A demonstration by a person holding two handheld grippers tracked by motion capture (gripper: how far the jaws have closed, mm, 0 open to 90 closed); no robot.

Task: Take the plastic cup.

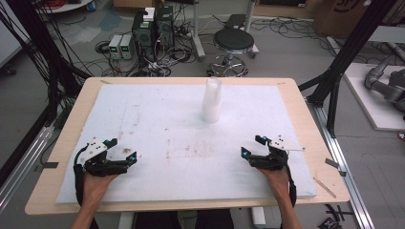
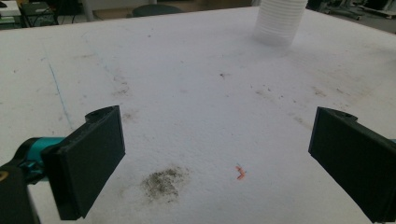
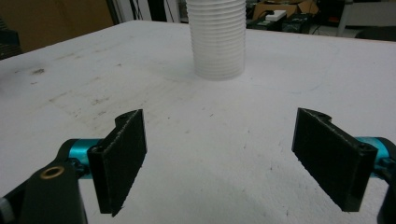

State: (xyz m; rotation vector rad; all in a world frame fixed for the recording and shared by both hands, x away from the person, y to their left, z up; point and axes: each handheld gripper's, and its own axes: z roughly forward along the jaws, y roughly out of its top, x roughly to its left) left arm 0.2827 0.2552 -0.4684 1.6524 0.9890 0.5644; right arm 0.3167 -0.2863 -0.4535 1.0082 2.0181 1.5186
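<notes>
A tall stack of translucent white plastic cups (image 1: 212, 100) stands upright on the white foam sheet (image 1: 162, 124), toward the far middle. The stack (image 2: 279, 21) sits far ahead and to the right in the left gripper view, and straight ahead (image 3: 218, 39) in the right gripper view. My left gripper (image 1: 123, 150) rests low at the near left of the sheet, open, jaws wide apart with nothing between them (image 2: 217, 158). At the near right my right gripper (image 1: 252, 146) is likewise open and empty (image 3: 219, 158). Both point toward the table's middle.
The foam sheet lies on a wooden table (image 1: 305, 114). A dark smudge (image 2: 163, 182) and a small orange scrap (image 2: 241, 172) mark the foam near the left gripper. Behind the table stand a black stool (image 1: 233, 43), computers (image 1: 153, 31) and cables on the floor.
</notes>
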